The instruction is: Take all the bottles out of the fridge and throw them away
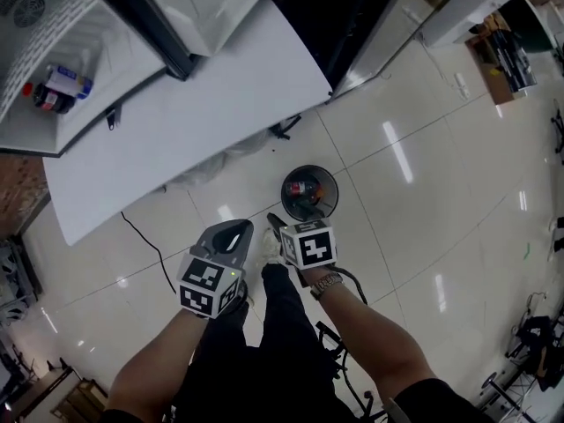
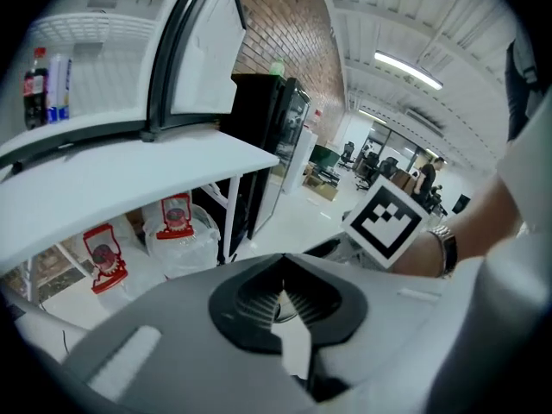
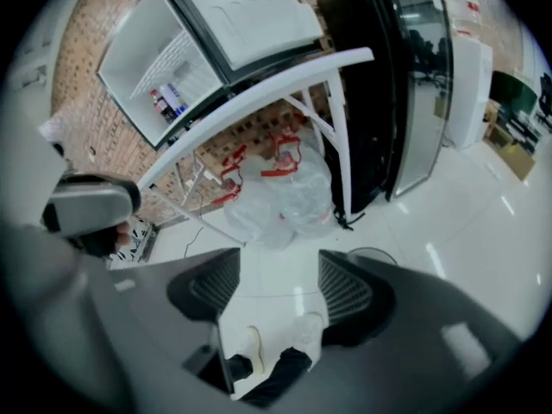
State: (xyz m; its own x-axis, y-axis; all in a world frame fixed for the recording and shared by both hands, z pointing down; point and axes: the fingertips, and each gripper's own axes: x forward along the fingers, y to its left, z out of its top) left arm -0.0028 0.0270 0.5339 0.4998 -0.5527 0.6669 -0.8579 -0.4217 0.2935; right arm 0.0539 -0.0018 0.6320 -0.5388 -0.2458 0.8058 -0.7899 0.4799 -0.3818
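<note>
Close in front of you, your left gripper (image 2: 280, 274) has its jaws together, with nothing between them. Beside it, your right gripper (image 3: 278, 287) stands wide open and empty, with only floor (image 3: 285, 261) showing in the gap. Just past both, the bin (image 1: 285, 194) on the floor holds a bottle (image 1: 304, 188). Farther off, up to your left, more bottles (image 1: 58, 90) stand on a shelf in the open fridge (image 1: 110, 60).

Open floor (image 1: 441, 201) is left around the bin (image 1: 309, 192) and to its right. Between bin and open fridge (image 1: 53, 33) the white counter (image 1: 220, 104) juts out, with bags (image 3: 285, 197) packed underneath.
</note>
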